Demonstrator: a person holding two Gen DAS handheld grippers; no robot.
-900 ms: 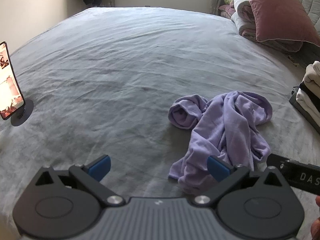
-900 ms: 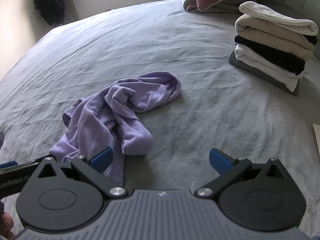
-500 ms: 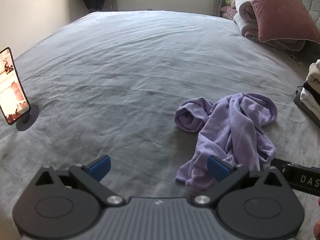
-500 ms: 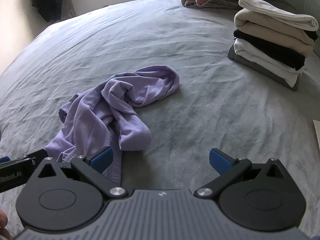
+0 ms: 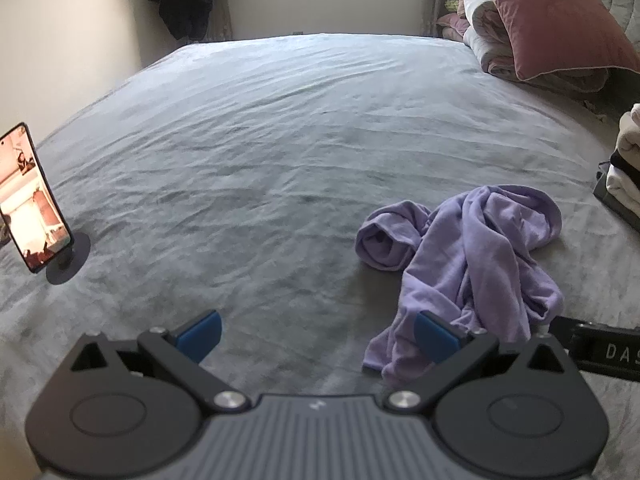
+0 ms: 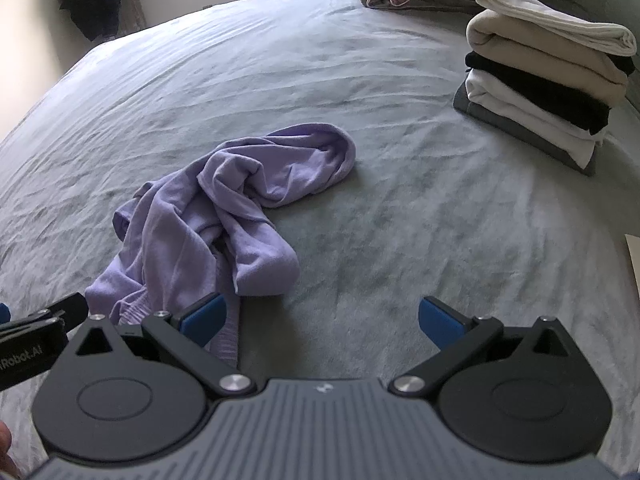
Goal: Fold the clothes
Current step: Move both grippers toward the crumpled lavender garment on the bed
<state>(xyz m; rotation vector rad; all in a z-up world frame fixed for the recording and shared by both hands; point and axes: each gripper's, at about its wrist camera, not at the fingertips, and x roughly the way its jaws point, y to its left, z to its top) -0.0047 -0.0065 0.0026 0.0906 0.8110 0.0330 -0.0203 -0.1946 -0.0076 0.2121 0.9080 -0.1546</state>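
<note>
A crumpled lilac garment (image 5: 468,264) lies in a heap on the grey bedspread (image 5: 260,152). In the left wrist view it sits to the right, its near hem beside the right blue pad. My left gripper (image 5: 318,336) is open, with only bedspread between its fingers. In the right wrist view the lilac garment (image 6: 224,224) lies left of centre, its ribbed hem by the left blue pad. My right gripper (image 6: 322,320) is open too, with bare bedspread (image 6: 400,220) between its fingers. Each gripper's black body shows at the edge of the other's view.
A stack of folded clothes (image 6: 540,76) in white, beige and black stands at the right of the bed. Pillows and rolled bedding (image 5: 536,24) lie at the far right. A phone on a round stand (image 5: 32,204) is at the left edge. Dark clothes hang by the window.
Both views have tilted up and drawn back a little, so the lilac garment sits lower right in the left view and more central in the right view. Both grippers have stayed open.
</note>
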